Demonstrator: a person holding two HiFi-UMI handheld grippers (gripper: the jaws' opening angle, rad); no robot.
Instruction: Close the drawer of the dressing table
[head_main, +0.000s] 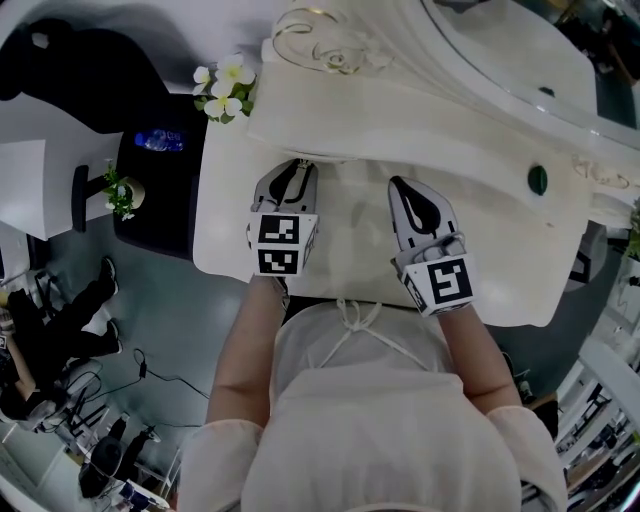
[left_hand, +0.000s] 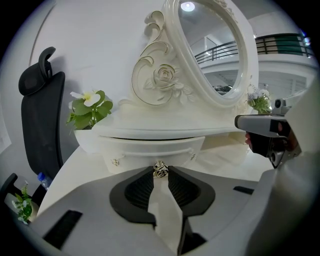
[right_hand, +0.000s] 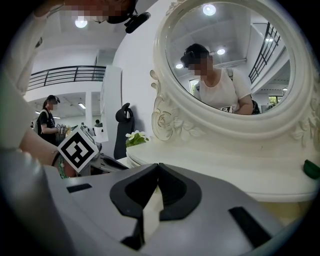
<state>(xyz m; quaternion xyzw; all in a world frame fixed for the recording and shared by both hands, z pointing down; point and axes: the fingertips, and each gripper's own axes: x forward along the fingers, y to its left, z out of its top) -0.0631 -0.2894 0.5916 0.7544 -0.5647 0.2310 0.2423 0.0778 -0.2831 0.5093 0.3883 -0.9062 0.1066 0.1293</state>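
**Drawer grip, dressing bench.** The drawer (left_hand: 150, 149) is set at the far centre of the white bench (head_main: 228, 232), beneath the shelf that carries the oval mirror (left_hand: 212, 47). Its small metal knob (left_hand: 160, 169) is gripped between the jaw tips of the left gripper (head_main: 297, 165). The right gripper (right_hand: 158, 169) is held over the bench further right, its jaws closed on nothing. White flowers (left_hand: 91, 104) are placed at the far left.

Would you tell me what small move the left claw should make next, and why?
Probably push straight in toward the mirror: the left claw is shut on the drawer knob, and the drawer front seems to stand slightly proud under the shelf.
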